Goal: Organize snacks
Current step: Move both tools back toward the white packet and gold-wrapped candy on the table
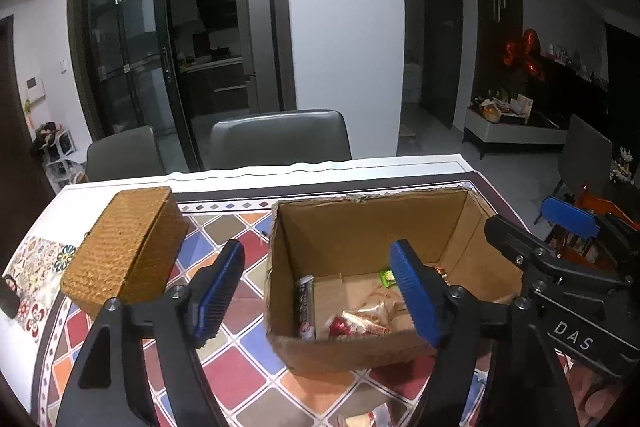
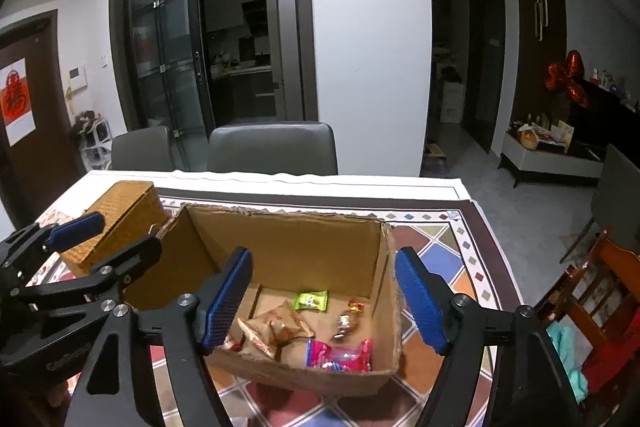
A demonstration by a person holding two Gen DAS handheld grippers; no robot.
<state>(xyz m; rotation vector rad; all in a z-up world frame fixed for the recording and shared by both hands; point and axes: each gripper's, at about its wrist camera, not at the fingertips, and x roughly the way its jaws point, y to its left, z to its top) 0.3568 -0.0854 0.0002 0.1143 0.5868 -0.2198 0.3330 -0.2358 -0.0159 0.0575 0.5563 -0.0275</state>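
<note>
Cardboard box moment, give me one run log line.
left claw: open, empty | right claw: open, empty | cardboard box: open, snacks inside | woven box: left of it

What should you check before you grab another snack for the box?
1. Left gripper open and holding nothing: ok.
2. Right gripper open and holding nothing: ok.
3. Cardboard box open on top, upright on the table: ok.
4. Room left inside beside the pink packet and green candy: ok, bare floor shows.
5. Woven basket lid shut, so nothing can go in there yet: not ok.
6. Another snack waiting outside the box: cannot tell; only a partly hidden wrapper shows at the left view's bottom edge.
</note>
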